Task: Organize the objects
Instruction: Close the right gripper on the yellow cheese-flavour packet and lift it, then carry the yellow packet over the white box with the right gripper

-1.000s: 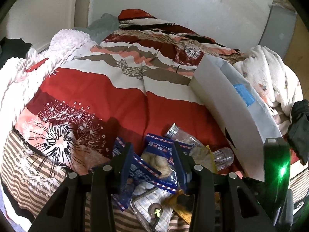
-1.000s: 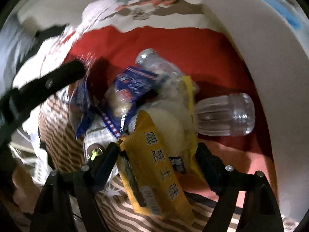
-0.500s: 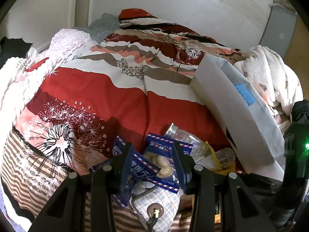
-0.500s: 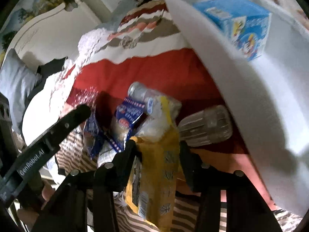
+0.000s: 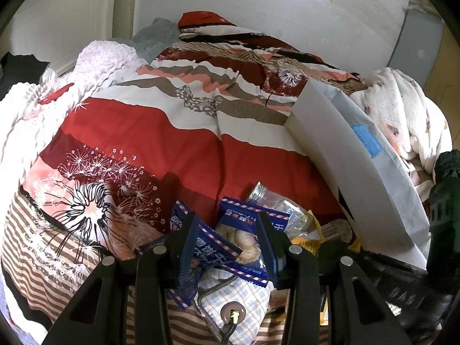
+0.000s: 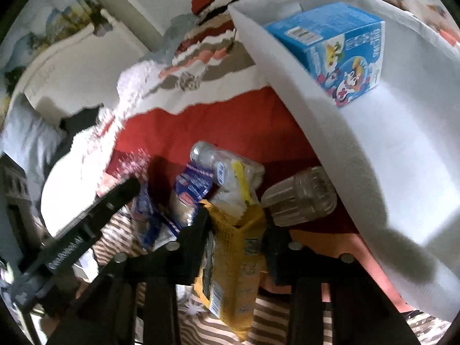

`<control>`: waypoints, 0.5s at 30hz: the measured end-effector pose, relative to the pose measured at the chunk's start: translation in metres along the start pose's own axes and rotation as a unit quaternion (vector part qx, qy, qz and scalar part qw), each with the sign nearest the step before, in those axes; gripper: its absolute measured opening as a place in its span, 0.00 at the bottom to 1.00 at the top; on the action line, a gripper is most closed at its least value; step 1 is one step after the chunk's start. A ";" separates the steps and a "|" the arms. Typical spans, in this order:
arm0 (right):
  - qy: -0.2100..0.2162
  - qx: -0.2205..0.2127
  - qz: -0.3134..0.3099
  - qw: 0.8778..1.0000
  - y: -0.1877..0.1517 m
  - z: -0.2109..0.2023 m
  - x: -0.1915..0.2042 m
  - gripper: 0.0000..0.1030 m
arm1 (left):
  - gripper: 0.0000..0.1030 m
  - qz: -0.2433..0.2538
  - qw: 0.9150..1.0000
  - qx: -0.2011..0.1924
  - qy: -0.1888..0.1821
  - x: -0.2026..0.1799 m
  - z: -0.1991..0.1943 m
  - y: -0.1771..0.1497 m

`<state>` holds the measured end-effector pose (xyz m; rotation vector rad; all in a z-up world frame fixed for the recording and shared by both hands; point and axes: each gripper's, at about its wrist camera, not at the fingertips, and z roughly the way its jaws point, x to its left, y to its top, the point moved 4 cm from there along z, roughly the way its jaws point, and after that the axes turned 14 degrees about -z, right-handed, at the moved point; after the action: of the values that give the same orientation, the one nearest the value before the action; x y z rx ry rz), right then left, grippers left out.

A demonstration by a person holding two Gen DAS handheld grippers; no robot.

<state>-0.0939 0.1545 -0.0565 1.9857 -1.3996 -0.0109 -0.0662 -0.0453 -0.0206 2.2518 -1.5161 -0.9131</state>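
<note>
Left wrist view: the left gripper has its black plastic fingers pressed against the two sides of a crinkly blue snack packet, whose clear window shows pale, knobbly biscuits. A second blue packet of the same glossy film lies crumpled against the left finger. Below them sits a soft checked pouch with a round metal snap. Behind the packets a clear plastic bottle with a ribbed metallic cap lies on its side, and a ridged clear jar lies just beside the wall of a white box, smooth-sided and rectangular. Everything rests on a quilted bedspread in red, cream and brown bands with dandelion prints. A fleecy white blanket bunches up beyond the box.

Right wrist view: the right gripper pinches a yellow foil snack bag between its fingers; the bag is long, wrinkled and hangs toward the camera. The ridged jar lies on its side just right of the fingertips, touching the white box. Inside the box, on its textured white floor, stands a glossy blue carton with cartoon print. The bottle and blue packet lie in the heap ahead, blurred. The left gripper's black arm crosses the left side.
</note>
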 end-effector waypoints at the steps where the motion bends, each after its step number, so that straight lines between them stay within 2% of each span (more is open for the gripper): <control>1: 0.010 -0.009 0.005 1.000 0.001 -0.003 0.000 0.25 | 0.38 0.000 1.000 0.000 -0.001 0.000 0.000 0.000; 3: 0.028 -0.026 0.012 0.999 0.003 -0.008 0.000 0.22 | 0.38 0.000 1.000 0.000 0.000 0.000 0.000 0.000; 9: 0.039 -0.032 0.016 0.999 0.006 -0.008 0.003 0.22 | 0.38 0.001 1.000 0.000 -0.002 0.000 0.000 0.000; 15: 0.054 -0.058 0.016 0.997 0.011 -0.019 0.010 0.19 | 0.38 -0.003 1.000 -0.003 -0.009 0.000 -0.002 0.002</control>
<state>-0.0917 0.1546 -0.0330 1.8408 -1.3320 0.0282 -0.0662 -0.0466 -0.0179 2.2511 -1.5131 -0.9409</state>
